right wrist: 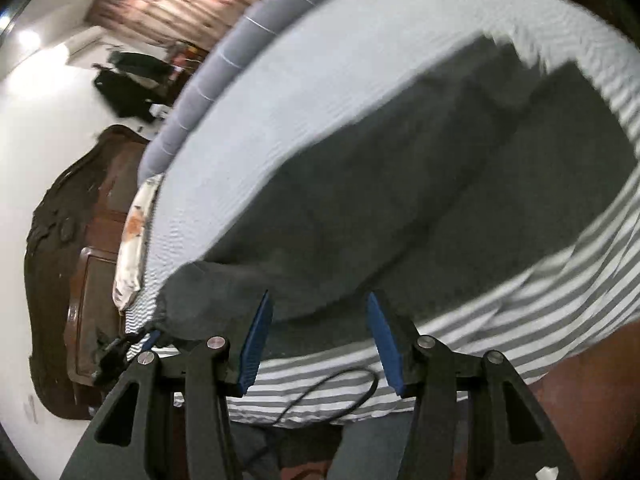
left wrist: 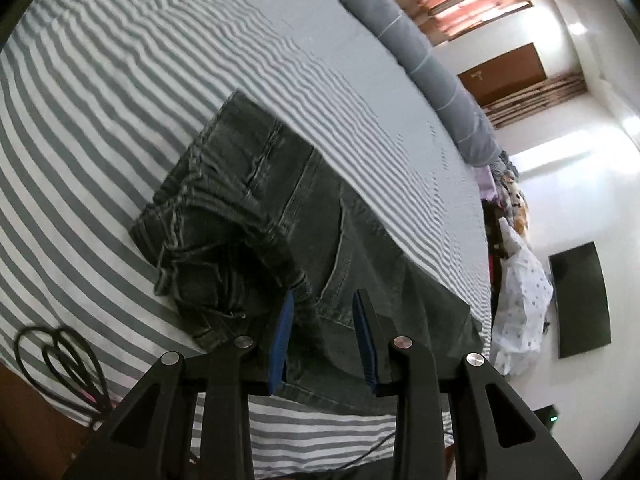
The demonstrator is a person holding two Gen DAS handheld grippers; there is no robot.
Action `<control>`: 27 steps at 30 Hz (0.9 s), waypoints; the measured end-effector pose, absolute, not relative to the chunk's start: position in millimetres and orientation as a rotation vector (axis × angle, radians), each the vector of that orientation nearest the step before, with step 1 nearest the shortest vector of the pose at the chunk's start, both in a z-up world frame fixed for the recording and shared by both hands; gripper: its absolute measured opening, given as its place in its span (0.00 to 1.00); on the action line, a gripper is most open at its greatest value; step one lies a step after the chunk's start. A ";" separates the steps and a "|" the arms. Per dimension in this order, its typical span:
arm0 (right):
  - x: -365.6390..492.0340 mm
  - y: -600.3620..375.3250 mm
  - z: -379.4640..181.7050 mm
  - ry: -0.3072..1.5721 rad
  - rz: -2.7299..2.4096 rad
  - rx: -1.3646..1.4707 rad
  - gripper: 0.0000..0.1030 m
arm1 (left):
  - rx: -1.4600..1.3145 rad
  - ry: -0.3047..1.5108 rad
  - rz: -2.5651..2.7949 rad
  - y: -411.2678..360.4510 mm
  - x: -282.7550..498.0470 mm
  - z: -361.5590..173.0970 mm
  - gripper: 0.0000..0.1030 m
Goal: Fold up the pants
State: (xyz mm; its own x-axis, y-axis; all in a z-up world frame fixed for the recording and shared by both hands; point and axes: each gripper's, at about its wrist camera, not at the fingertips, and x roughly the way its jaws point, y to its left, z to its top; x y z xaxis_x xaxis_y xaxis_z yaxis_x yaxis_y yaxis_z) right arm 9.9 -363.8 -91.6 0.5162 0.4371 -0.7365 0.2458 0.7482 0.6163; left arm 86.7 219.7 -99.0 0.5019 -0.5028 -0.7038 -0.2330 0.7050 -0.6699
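Both jaws are being held wide, empty. From the left gripper point(left wrist: 324, 336) the pants point(left wrist: 256, 216) are stretching toward 11 o'clock — waistband far; from the right gripper point(right wrist: 318, 340) toward 1 o'clock across the striped bed point(right wrist: 560, 300), neither clearly nearer.

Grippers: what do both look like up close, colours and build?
The left gripper and the right gripper match: matte black angular linkage arms with triangular cut-outs, round silver pivot pins, and two flat fingers faced with ribbed blue pads. No markings or sleeves show.
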 end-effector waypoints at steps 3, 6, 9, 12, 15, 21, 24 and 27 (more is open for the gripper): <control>22.3 -357.8 -125.1 1.083 0.128 0.801 0.41 | -0.795 1.063 -0.174 216.2 88.4 -102.0 0.31; 34.7 -351.1 -148.9 1.093 0.143 0.848 0.37 | -0.810 1.064 -0.176 210.4 91.0 -103.8 0.31; 42.8 -345.4 -163.3 1.085 0.169 0.882 0.36 | -0.813 1.060 -0.180 208.4 91.5 -107.8 0.31; 47.9 -340.3 -173.6 1.093 0.178 0.897 0.36 | -0.820 1.068 -0.187 207.1 89.2 -114.5 0.31; 49.2 -341.8 -184.1 1.094 0.174 0.926 0.36 | -0.829 1.064 -0.184 209.7 86.9 -116.8 0.31; 64.2 -346.8 -195.6 1.034 0.191 1.021 0.08 | -0.849 1.049 -0.183 216.2 82.3 -118.2 0.31; 69.0 -346.3 -183.5 0.984 0.214 1.021 0.05 | -0.853 1.053 -0.195 216.9 77.8 -118.2 0.31; 69.5 -345.8 -164.3 0.933 0.224 0.996 0.04 | -0.864 1.065 -0.202 217.1 74.7 -120.5 0.32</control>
